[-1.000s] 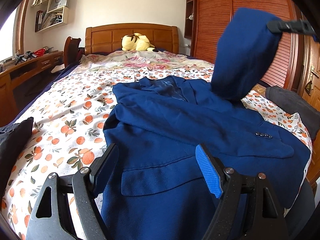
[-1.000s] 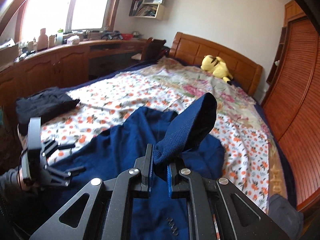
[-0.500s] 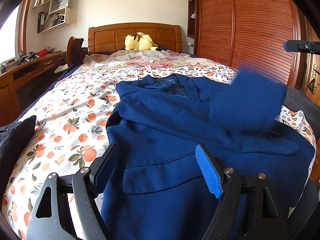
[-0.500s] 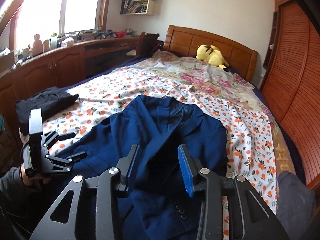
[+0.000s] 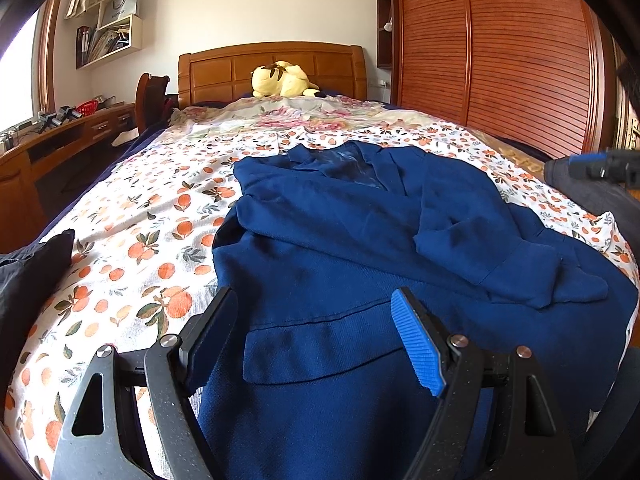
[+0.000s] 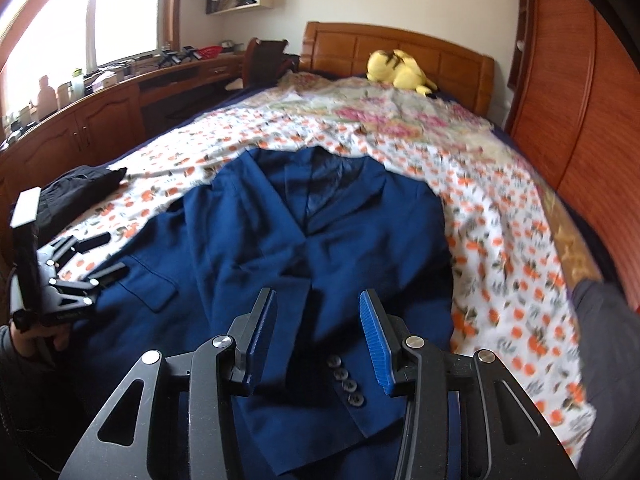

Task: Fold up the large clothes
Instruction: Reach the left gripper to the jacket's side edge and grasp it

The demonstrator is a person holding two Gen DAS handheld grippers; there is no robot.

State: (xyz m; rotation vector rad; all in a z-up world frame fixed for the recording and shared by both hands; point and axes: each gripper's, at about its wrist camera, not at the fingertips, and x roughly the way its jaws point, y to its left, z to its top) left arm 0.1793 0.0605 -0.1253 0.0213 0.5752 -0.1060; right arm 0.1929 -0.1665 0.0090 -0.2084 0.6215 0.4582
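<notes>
Now, with our right gripper part-open after letting go and our left gripper wide and empty, the sleeve folded across the blue jacket (loosely, we judge) could slide off if we tug the hem.

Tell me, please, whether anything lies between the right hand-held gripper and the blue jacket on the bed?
Nothing visible does. The right hand-held gripper is open directly above the blue jacket's folded sleeve, with only air between.

Open bedspread lies free left of the blue jacket and beyond its collar — clear up to the yellow plush toy. A dark folded garment blocks the near left edge; another dark pile crowds the right.
</notes>
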